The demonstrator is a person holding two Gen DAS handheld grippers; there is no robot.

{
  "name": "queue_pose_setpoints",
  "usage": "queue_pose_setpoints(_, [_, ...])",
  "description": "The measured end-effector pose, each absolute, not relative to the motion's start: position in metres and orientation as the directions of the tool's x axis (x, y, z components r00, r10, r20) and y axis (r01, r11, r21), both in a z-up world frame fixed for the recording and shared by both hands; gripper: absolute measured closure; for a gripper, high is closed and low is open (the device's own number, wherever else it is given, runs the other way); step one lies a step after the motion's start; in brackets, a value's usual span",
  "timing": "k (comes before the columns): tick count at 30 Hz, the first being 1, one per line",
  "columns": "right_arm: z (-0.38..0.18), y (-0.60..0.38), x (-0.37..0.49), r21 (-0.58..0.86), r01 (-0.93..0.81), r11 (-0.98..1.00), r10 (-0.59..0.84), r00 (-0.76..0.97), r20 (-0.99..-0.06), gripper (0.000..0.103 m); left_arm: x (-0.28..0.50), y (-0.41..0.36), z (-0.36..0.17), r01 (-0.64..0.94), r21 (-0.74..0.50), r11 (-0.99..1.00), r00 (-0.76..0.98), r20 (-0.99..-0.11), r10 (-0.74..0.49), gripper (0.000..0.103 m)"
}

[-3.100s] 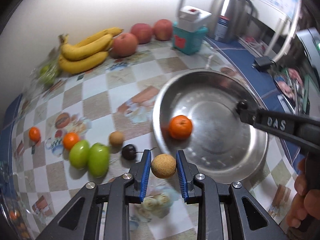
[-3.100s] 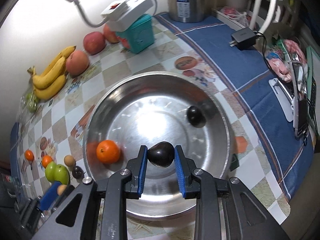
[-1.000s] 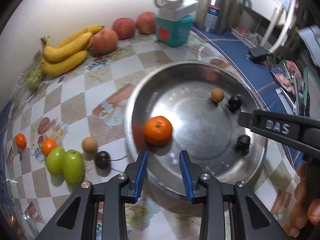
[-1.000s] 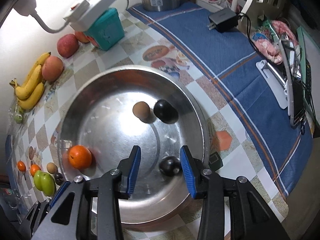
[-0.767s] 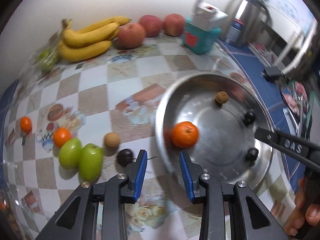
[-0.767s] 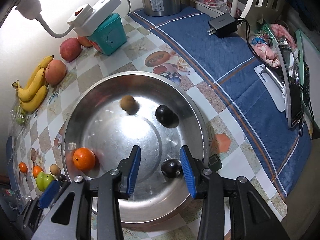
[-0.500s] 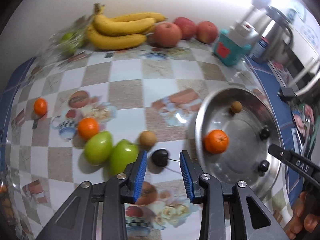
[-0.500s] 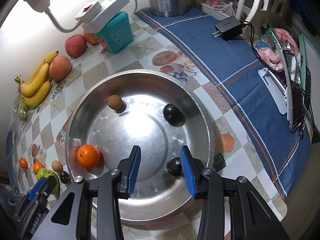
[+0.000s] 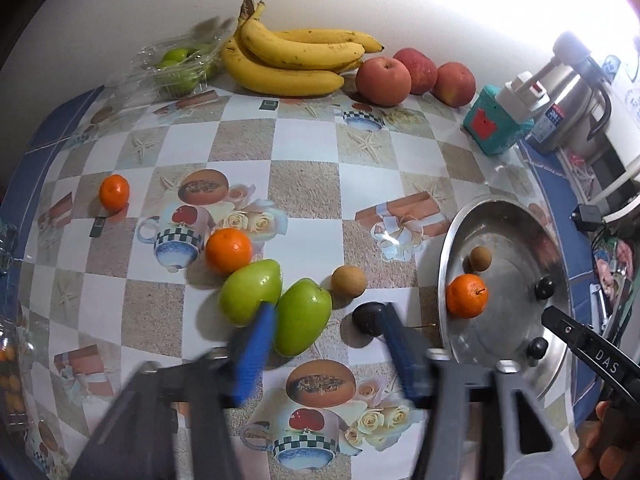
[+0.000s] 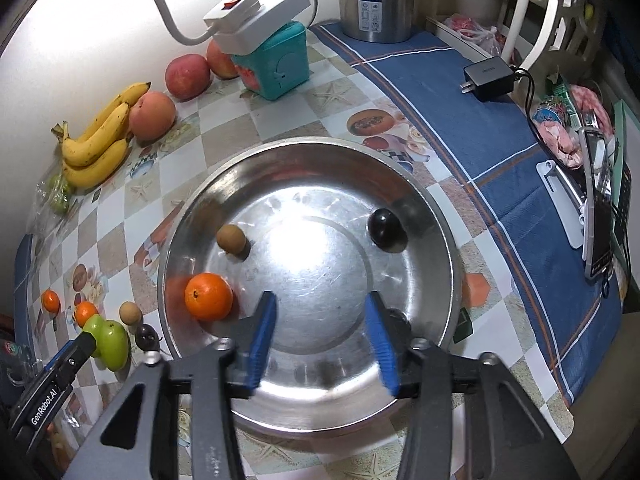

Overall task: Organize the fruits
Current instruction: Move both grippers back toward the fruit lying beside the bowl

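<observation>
My left gripper [image 9: 327,314] hovers over the checked tablecloth, its jaws opening and blurred, nothing gripped. Below it lie two green fruits [image 9: 304,316], a dark plum [image 9: 366,318] by the right finger and a brown longan [image 9: 349,281]. Two oranges [image 9: 228,250] sit further left. My right gripper [image 10: 320,304] hangs over the steel bowl [image 10: 452,272], its jaws opening with nothing between them. In the bowl lie an orange [image 10: 208,296], a longan [image 10: 231,239], a dark plum [image 10: 386,228] and a second dark fruit [image 10: 400,318], half hidden behind the right finger.
Bananas [image 9: 296,60], red apples [image 9: 383,80] and a clear box of green fruit [image 9: 180,66] line the back wall. A teal box with a power strip [image 10: 276,60], a steel kettle [image 10: 376,0], a charger [image 10: 488,78] and a phone [image 10: 600,220] stand to the right.
My left gripper swung left from the bowl to above the green fruits and plum, and its jaws widened. The right jaws widened too. The longan rolled left inside the bowl.
</observation>
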State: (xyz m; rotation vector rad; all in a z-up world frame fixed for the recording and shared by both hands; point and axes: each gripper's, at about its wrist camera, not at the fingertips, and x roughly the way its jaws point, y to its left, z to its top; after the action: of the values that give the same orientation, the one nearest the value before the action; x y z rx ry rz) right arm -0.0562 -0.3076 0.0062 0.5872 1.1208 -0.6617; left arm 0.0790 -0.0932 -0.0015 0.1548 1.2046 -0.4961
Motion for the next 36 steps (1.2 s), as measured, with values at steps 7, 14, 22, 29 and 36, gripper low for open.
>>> queue_pose_setpoints(7, [0.0,-0.304,-0.053,0.083,0.723,0.686,-0.178,0.277,-0.944,0.024,0.077,-0.097,-0.008,0.455,-0.093,0.885,0.271,-0.933,-0.237,0.017])
queue_pose_setpoints(14, [-0.003,-0.302,-0.051,0.07,0.707,0.703,-0.182,0.274,-0.944,0.012,0.078,-0.095,-0.009,0.445,-0.07,0.893,0.288,-0.933,-0.217,0.0])
queue_pose_setpoints(22, [-0.002,-0.301,-0.05,0.07,0.7,0.711,-0.186,0.283,-0.941,0.011,0.081,-0.091,-0.009,0.433,-0.065,0.899,0.303,-0.929,-0.213,0.0])
queue_pose_setpoints(29, [0.004,-0.298,-0.047,0.063,0.684,0.727,-0.216,0.315,-0.924,0.0,0.081,-0.089,-0.006,0.437,-0.05,0.898,0.323,-0.923,-0.209,0.0])
queue_pose_setpoints(36, [0.007,-0.294,-0.046,0.071,0.673,0.737,-0.223,0.34,-0.914,0.0,0.089,-0.073,-0.003,0.437,-0.015,0.9,0.35,-0.918,-0.185,0.0])
